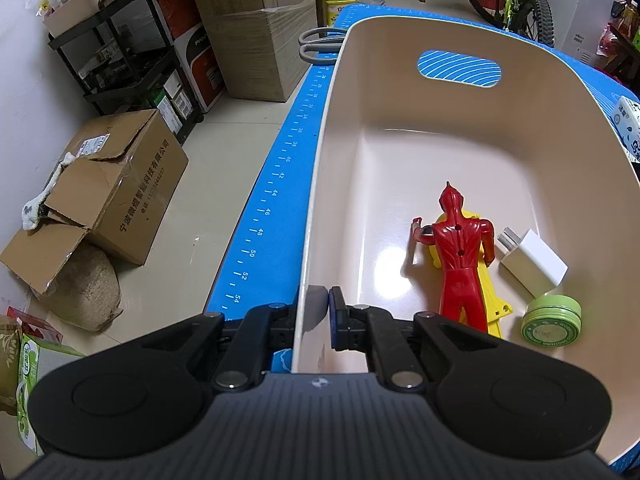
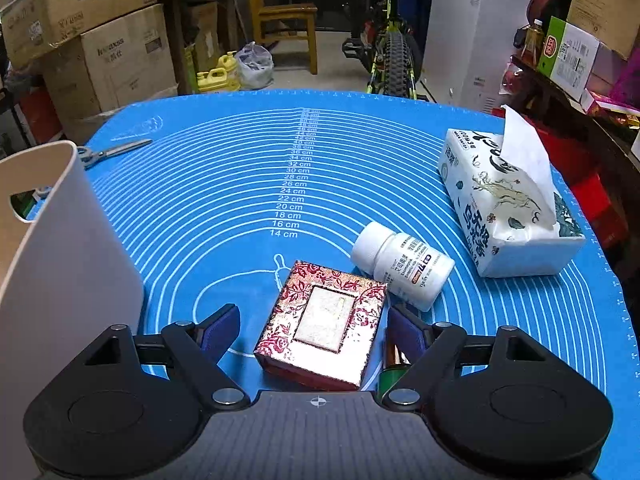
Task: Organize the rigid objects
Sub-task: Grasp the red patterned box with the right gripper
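Note:
My left gripper (image 1: 320, 316) is shut on the near wall of a beige plastic bin (image 1: 344, 92), one finger inside and one outside. In the bin lie a red toy figure (image 1: 458, 256) on a yellow toy (image 1: 490, 304), a white charger plug (image 1: 532, 262) and a round green tin (image 1: 552, 320). My right gripper (image 2: 314, 334) is open, its fingers either side of a red and gold patterned box (image 2: 324, 320) on the blue mat (image 2: 240, 184). A white pill bottle (image 2: 404, 266) lies just behind the box. The bin's outside (image 2: 68, 264) shows at the left.
Scissors (image 2: 114, 151) lie on the mat at the far left, also in the left wrist view (image 1: 320, 42). A tissue pack (image 2: 508, 208) lies at the right. A small green and copper object (image 2: 394, 368) sits under my right finger. Cardboard boxes (image 1: 116, 196) stand on the floor beside the table.

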